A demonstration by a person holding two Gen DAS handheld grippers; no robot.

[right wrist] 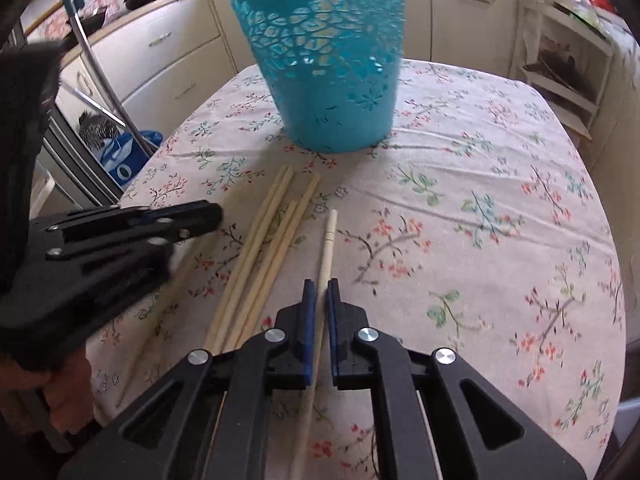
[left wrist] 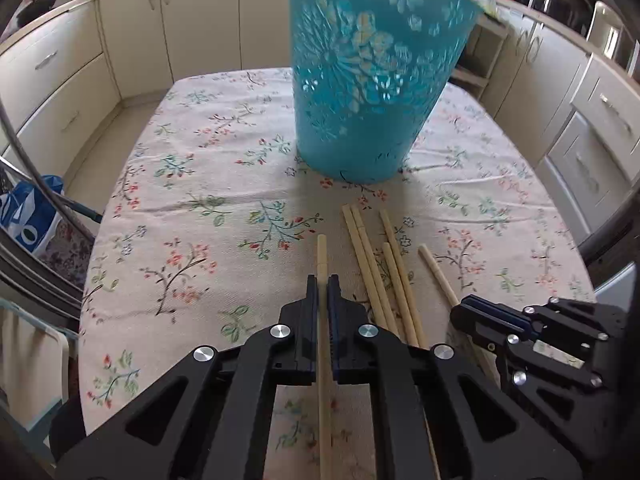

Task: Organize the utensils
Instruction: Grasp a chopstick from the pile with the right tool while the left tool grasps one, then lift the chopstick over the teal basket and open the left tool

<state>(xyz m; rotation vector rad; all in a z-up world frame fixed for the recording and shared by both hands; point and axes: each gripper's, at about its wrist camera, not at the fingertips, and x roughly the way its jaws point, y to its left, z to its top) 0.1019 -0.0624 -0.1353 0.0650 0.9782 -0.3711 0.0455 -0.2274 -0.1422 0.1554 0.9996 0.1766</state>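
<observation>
A tall turquoise perforated basket (left wrist: 372, 80) stands on the flowered tablecloth (left wrist: 200, 208); it also shows in the right wrist view (right wrist: 324, 56). My left gripper (left wrist: 322, 280) is shut on a pale wooden chopstick (left wrist: 322, 256) that runs forward between its fingers. My right gripper (right wrist: 320, 285) is shut on another chopstick (right wrist: 327, 240), and shows low at the right of the left wrist view (left wrist: 464, 312). Several loose chopsticks (left wrist: 376, 256) lie on the cloth between the grippers, also in the right wrist view (right wrist: 268, 236). My left gripper shows at the left of the right wrist view (right wrist: 214, 216).
Cream kitchen cabinets (left wrist: 64, 80) ring the table. A blue and white bag (left wrist: 28, 220) and a metal frame stand left of the table. An open shelf unit (right wrist: 568, 76) stands at the far right. The cloth (right wrist: 500, 220) lies bare on the right.
</observation>
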